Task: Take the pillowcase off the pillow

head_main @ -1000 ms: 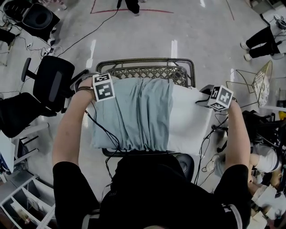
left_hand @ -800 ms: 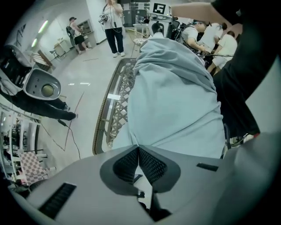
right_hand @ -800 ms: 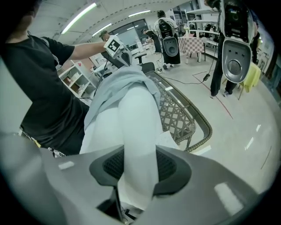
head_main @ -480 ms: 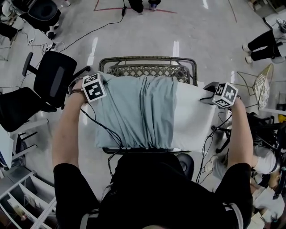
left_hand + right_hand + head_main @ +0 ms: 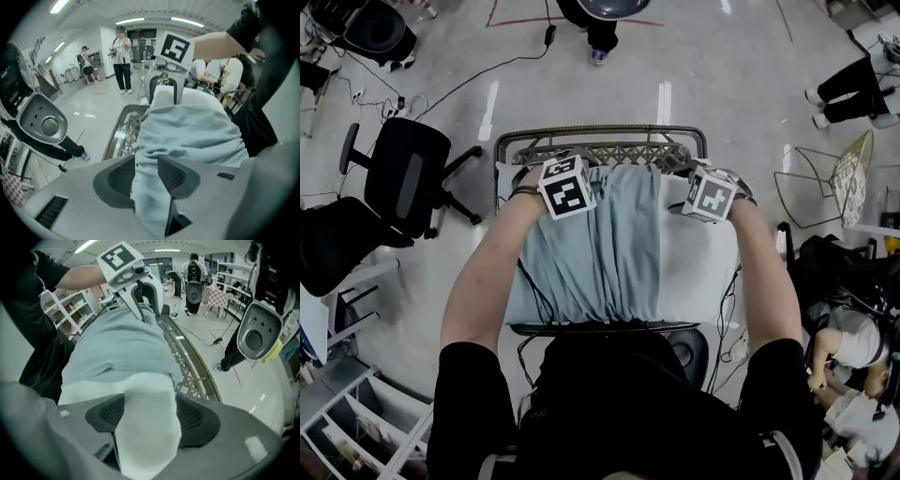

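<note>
Two grippers meet over the far edge of the pillow in the head view. Your left gripper (image 5: 565, 186) sits on the bunched pale blue pillowcase (image 5: 591, 246). Your right gripper (image 5: 710, 194) is on the bare white pillow (image 5: 700, 267), just beside the cloth's gathered edge. The pillowcase covers the left and middle of the pillow, and the right end shows bare. The pillow lies across a metal-framed surface (image 5: 600, 130) with a lattice top. A black office chair (image 5: 405, 174) stands on the floor to its left.

Your left gripper view looks along the pillow's length. The jaws of your left gripper (image 5: 146, 172) have just been opening and stand at a middling gap. A ridge of the pillowcase runs up between them and fills the space from pad to pad. The pads are not visibly pinching the cloth. Beyond the folds, your right gripper straddles the pillow's white edge.

In your right gripper view, the jaws of your right gripper (image 5: 147, 416) have also just been opening and stand fairly wide. A bulge of the white pillow rises between them. The gathered pillowcase begins just past them, and your left gripper stands upright at its far end. The lattice rim runs along the right side of the pillow.
</note>
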Available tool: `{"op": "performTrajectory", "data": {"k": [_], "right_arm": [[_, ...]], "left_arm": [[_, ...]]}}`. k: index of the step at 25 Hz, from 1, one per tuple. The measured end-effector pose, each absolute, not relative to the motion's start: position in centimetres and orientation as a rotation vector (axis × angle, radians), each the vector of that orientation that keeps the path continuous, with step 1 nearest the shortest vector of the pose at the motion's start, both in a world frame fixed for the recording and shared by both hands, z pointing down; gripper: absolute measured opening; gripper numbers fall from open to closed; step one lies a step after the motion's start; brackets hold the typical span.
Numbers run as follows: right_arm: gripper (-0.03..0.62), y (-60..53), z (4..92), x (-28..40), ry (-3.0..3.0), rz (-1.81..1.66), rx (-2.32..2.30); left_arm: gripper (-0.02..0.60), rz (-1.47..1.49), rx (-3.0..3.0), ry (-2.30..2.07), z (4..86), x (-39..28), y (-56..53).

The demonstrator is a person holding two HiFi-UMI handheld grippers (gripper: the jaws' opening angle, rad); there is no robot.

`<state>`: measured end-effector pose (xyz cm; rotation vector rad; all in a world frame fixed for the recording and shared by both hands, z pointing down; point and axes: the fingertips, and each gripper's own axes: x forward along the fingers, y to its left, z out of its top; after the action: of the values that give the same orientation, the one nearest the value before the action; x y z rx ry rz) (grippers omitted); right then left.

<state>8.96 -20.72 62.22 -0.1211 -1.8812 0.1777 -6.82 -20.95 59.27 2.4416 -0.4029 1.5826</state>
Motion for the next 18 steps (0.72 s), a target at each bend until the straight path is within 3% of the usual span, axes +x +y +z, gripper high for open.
{"op": "performTrajectory", "data": {"k": [6, 15, 18], "right_arm": [[0.377, -20.7, 66.7, 8.3, -1.871, 0.331, -0.166], [0.391, -19.1, 68.4, 7.4, -1.837, 0.280, -0.173], [0.383, -19.0, 68.7, 7.8, -1.820, 0.279, -0.175]], "left_arm": [[0.140, 1.354, 2.504, -0.321, 59.9, 0.5, -23.1], [0.143, 1.523, 2.456, -0.169, 63.7, 2.9, -22.3], [0.054, 1.606, 2.447, -0.125, 64.2, 2.9, -21.4]]}}
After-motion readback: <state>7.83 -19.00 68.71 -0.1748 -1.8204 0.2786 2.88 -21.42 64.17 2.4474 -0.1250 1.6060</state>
